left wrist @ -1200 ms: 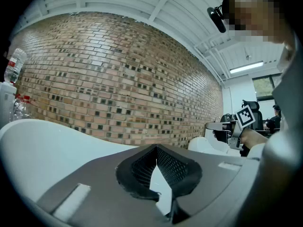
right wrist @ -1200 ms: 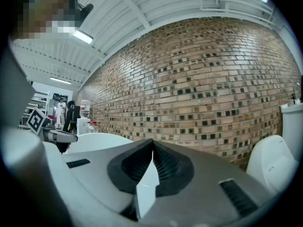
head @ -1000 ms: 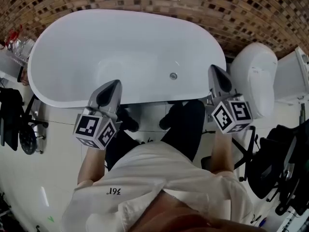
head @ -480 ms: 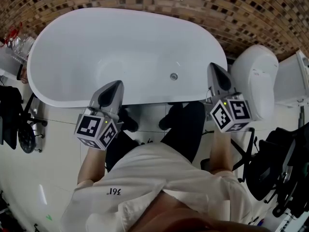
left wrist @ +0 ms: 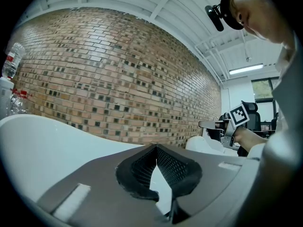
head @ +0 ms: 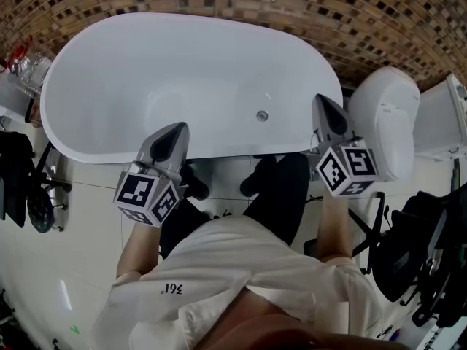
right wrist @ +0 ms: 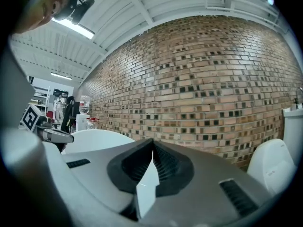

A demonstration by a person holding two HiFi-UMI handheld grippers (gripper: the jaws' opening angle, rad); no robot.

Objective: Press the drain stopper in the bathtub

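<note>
A white oval bathtub [head: 109, 71] fills the upper head view. Its small round metal drain stopper [head: 262, 115] sits on the tub floor toward the right. My left gripper [head: 175, 127] hovers over the tub's near rim at left, jaws shut and holding nothing. My right gripper [head: 322, 101] is shut too and hangs by the tub's right end, to the right of the stopper and apart from it. In the left gripper view the left gripper [left wrist: 155, 147] points at the brick wall over the tub rim [left wrist: 42, 141]. The right gripper [right wrist: 152, 150] faces the same wall in its own view.
A white toilet [head: 385, 115] stands just right of the tub. A brick wall [head: 306, 13] runs behind it. Dark stands and a chair [head: 419, 254] crowd the right; black gear [head: 22, 188] and water bottles [head: 25, 68] sit at the left. My feet [head: 252, 177] stand on white floor tiles.
Both grippers have shifted very slightly; the right one has edged a little up and left. Nothing was taken hold of or let go.
</note>
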